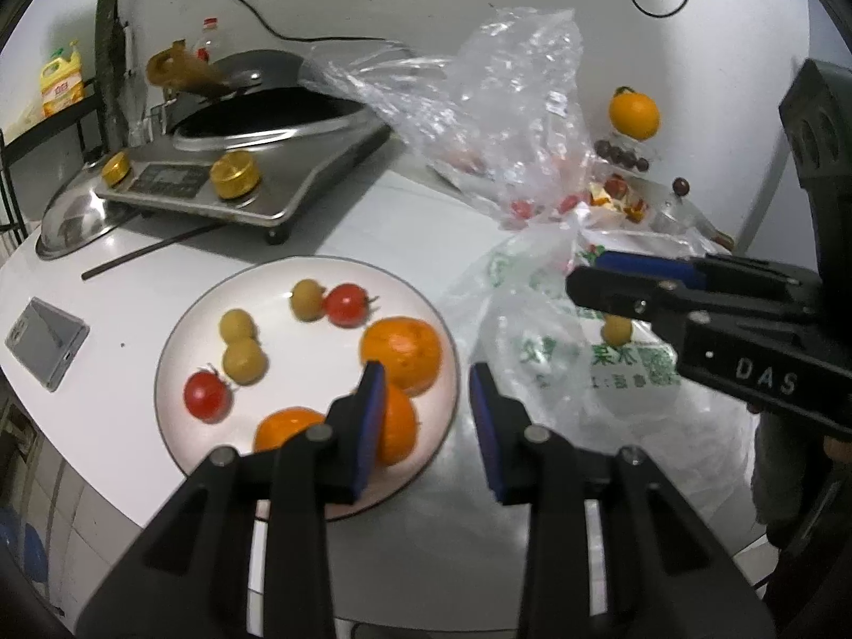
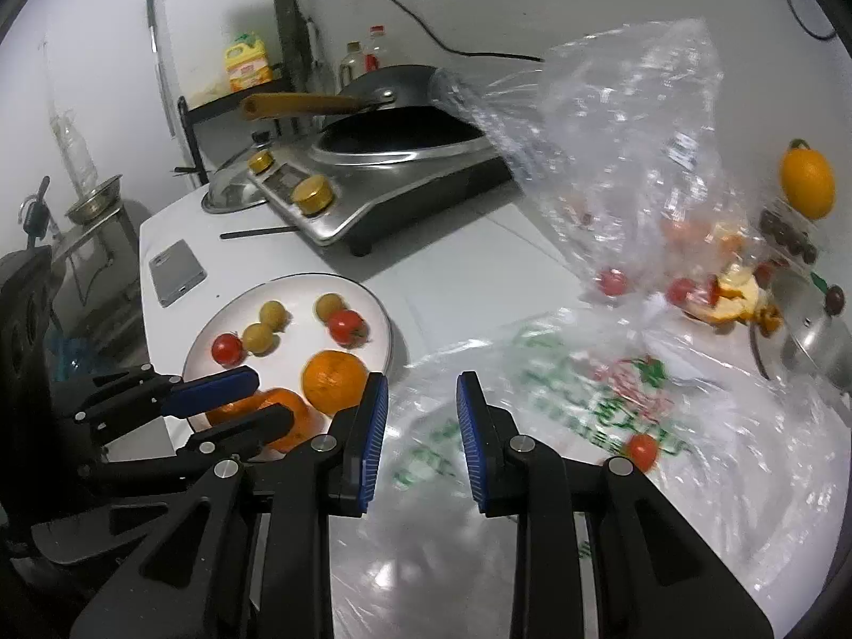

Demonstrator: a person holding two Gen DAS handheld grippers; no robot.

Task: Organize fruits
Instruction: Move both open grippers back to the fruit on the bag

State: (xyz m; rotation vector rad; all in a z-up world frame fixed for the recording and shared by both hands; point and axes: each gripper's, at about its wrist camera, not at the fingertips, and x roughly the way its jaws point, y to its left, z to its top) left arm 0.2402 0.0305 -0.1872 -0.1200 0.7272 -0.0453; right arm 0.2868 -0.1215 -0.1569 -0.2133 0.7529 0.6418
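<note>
Currently the white plate (image 1: 175,351) sits on the white countertop (image 1: 133,287) and carries three oranges (image 1: 402,354), two cherry tomatoes (image 1: 347,304) and three small yellow-green fruits (image 1: 244,361). Left gripper (image 1: 426,381) hangs over the plate's right edge, its blue pads (image 1: 373,404) slightly apart with nothing between them; one pad overlaps an orange in view, contact cannot be told. Right gripper (image 2: 418,399) hovers over a printed plastic bag (image 2: 559,383), fingers narrowly gapped in its own view and empty. From the left wrist view, a small yellow-green fruit (image 1: 617,329) shows just below the right gripper's fingers; whether it is pinched cannot be told. A clear plastic bag (image 2: 628,160) stands behind, cherry tomatoes inside. One loose cherry tomato (image 2: 642,451) lies on the printed bag. An induction cooker (image 1: 239,170) with a wok sits at the back left.
</note>
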